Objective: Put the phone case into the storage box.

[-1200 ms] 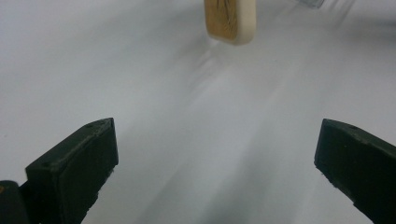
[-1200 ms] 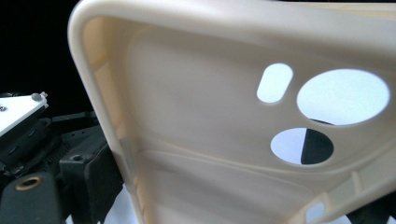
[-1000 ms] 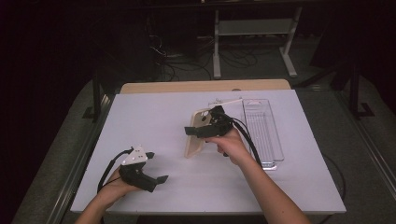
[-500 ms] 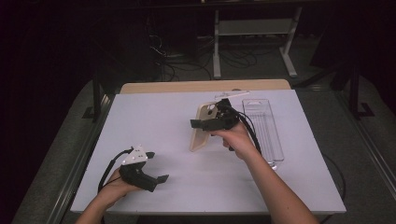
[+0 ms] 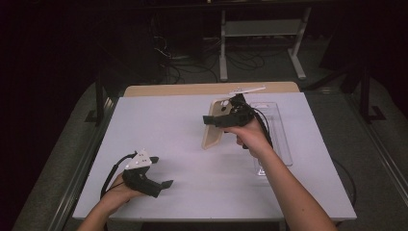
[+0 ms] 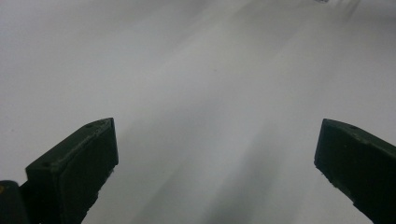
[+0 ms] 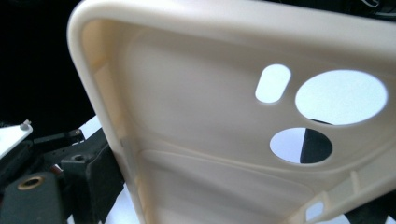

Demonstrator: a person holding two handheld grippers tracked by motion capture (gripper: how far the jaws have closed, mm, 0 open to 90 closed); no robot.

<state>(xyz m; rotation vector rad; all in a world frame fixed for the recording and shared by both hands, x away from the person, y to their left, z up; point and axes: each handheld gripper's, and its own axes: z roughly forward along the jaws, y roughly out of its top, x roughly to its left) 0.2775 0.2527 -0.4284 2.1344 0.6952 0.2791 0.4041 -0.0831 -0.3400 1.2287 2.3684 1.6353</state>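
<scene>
The high view looks down over the table (image 5: 183,144) (both tool views sit close above it).

No readable text anywhere, phone case (image 7: 224,140) blank inside and out, worktop (image 5: 183,125) unmarked, no labels, brands or numbers

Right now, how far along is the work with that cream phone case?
Done: the phone case is out of the clear tray and lifted, gripped by the right gripper. In hand: it is held upright, its lower end near or on the white table. Left: setting it down. The left gripper rests open and empty near the front edge.
</scene>
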